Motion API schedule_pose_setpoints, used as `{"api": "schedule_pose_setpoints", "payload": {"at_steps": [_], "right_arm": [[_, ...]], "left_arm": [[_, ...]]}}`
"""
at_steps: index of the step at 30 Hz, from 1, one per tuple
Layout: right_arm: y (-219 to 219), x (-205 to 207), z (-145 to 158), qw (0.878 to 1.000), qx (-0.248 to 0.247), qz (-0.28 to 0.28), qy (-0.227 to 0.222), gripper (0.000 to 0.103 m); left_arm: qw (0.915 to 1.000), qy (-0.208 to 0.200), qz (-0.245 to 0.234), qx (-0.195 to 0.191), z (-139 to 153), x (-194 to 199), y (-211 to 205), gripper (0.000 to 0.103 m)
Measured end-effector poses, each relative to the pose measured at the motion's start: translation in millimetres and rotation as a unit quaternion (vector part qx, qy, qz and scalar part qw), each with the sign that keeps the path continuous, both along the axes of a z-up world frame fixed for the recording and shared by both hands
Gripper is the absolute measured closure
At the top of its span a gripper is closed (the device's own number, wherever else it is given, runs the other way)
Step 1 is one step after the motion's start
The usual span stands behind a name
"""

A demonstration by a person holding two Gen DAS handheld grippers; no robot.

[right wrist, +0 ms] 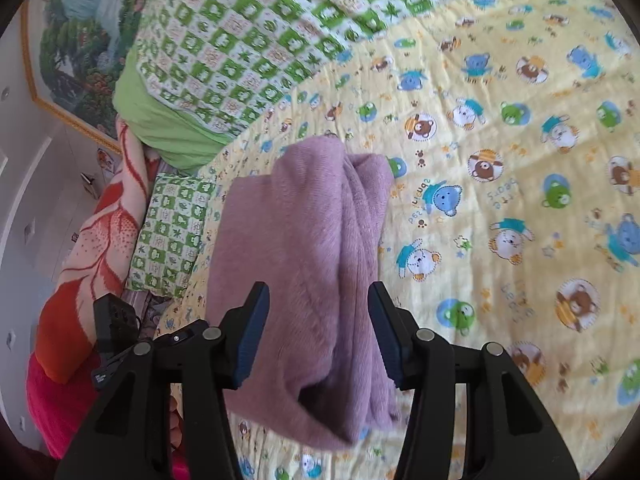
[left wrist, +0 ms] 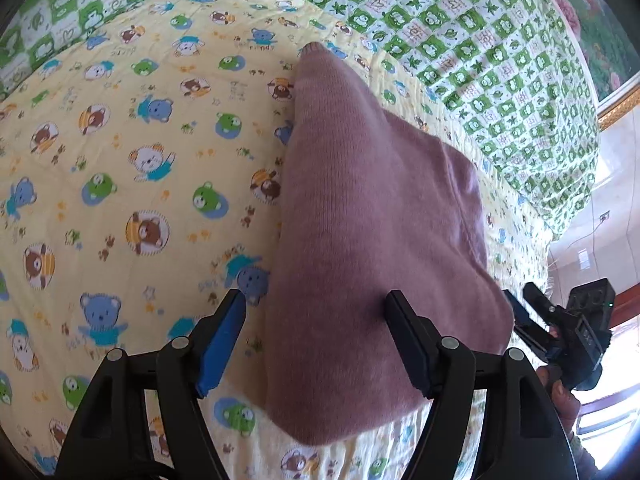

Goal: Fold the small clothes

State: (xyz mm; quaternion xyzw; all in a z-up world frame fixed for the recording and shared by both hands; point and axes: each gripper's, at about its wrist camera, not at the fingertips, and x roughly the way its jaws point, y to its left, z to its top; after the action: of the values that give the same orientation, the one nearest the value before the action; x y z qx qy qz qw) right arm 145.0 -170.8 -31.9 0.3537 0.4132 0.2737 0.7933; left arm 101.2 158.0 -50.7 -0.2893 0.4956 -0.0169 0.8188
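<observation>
A small mauve knit garment (left wrist: pixel 360 216) lies folded on a yellow bear-print sheet (left wrist: pixel 140 160). My left gripper (left wrist: pixel 316 340) is open just above its near left edge, one finger over the sheet and one over the knit. In the right wrist view the same garment (right wrist: pixel 304 248) shows folded layers along its right side. My right gripper (right wrist: pixel 318 330) is open over its near end, a finger on each side. The right gripper also shows in the left wrist view (left wrist: pixel 560 328), at the garment's right corner.
A green-and-white patterned quilt (left wrist: pixel 480 60) is bunched along the far side of the bed. A small matching pillow (right wrist: pixel 172 232) and an orange-red blanket (right wrist: pixel 92 248) lie at the bed's edge. A framed landscape picture (right wrist: pixel 76 40) hangs on the wall.
</observation>
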Motion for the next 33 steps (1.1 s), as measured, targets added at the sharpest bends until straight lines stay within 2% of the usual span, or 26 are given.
{"api": "schedule_pose_setpoints", "payload": {"at_steps": [6, 9, 10, 11, 13, 15, 18, 25, 27, 28, 29, 31, 33], "right_arm": [[3.9, -32.0, 6.4, 1.000, -0.010, 0.024, -0.013, 0.053], [15.1, -37.9, -3.2, 0.999, -0.032, 0.041, -0.001, 0.073], [18.1, -37.9, -7.5, 0.998, -0.041, 0.044, 0.006, 0.090], [21.9, -37.2, -13.2, 0.997, -0.056, 0.047, 0.017, 0.099], [25.0, -35.3, -24.3, 0.994, -0.087, 0.048, 0.036, 0.099], [23.4, -33.4, -34.6, 0.993, -0.096, 0.040, 0.052, 0.099], [23.1, -32.5, -45.2, 0.991, -0.115, 0.034, 0.059, 0.100], [15.3, -46.5, -25.8, 0.995, -0.093, 0.013, 0.036, 0.095], [15.3, -52.0, -14.5, 0.994, -0.105, 0.008, 0.021, 0.090], [16.0, -54.1, -10.0, 0.994, -0.108, 0.006, 0.015, 0.082], [16.0, -57.8, -5.0, 0.994, -0.112, 0.004, 0.008, 0.067], [16.6, -65.2, 3.7, 0.993, -0.117, -0.003, -0.008, 0.053], [19.8, -73.0, 10.9, 0.992, -0.123, -0.002, -0.026, 0.053]], "left_arm": [[0.9996, 0.020, -0.016, 0.008, -12.9, -18.0, -5.0, 0.031], [0.9994, 0.028, -0.015, 0.013, -16.6, -19.9, -6.6, 0.031], [0.9992, 0.032, -0.016, 0.020, -17.4, -19.5, -8.3, 0.031], [0.9987, 0.036, -0.018, 0.031, -17.9, -18.7, -10.7, 0.030], [0.9977, 0.040, -0.026, 0.049, -18.8, -17.1, -16.0, 0.030], [0.9954, 0.049, -0.038, 0.073, -22.0, -15.9, -24.0, 0.030], [0.9934, 0.056, -0.044, 0.089, -25.5, -16.6, -30.4, 0.029], [0.9938, 0.034, -0.043, 0.097, -7.5, -34.9, -33.4, 0.031], [0.9940, 0.028, -0.041, 0.097, -2.8, -40.0, -33.3, 0.031], [0.9941, 0.026, -0.040, 0.097, -0.8, -43.6, -33.3, 0.031], [0.9940, 0.024, -0.038, 0.100, 1.2, -48.0, -33.4, 0.030], [0.9936, 0.017, -0.035, 0.106, 4.7, -54.7, -35.2, 0.030], [0.9921, 0.007, -0.025, 0.123, 8.6, -64.0, -38.0, 0.030]]}}
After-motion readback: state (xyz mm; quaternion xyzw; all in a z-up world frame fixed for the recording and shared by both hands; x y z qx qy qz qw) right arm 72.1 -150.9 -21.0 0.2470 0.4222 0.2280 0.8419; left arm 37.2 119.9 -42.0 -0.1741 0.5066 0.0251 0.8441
